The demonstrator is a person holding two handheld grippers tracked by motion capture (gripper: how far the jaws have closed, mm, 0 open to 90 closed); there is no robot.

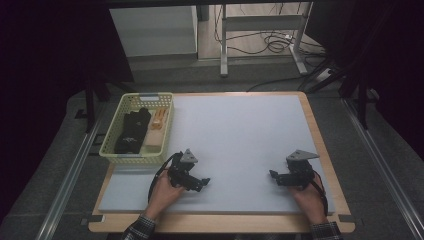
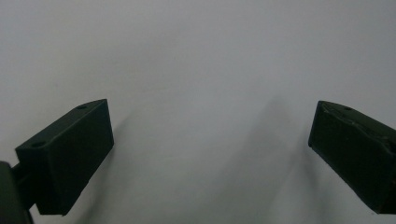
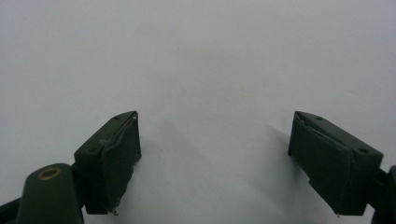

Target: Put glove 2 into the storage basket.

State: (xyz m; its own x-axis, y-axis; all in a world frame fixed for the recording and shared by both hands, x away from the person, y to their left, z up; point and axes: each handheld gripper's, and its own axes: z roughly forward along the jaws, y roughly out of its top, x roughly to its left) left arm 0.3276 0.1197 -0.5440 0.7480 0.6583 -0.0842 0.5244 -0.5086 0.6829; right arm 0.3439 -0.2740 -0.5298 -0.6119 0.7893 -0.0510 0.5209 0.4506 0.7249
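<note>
My left gripper rests low over the pale grey mat near its front left, held by a hand in a plaid sleeve. In the left gripper view its two black jaws stand wide apart with bare mat between them. My right gripper sits near the front right of the mat, pointing left. Its jaws are also spread wide over bare mat. Neither holds anything.
A pale yellow basket stands at the mat's left edge, holding a black bundle and some tan and orange pieces. The wooden table edge runs along the front. Beyond the table are desk legs and cables.
</note>
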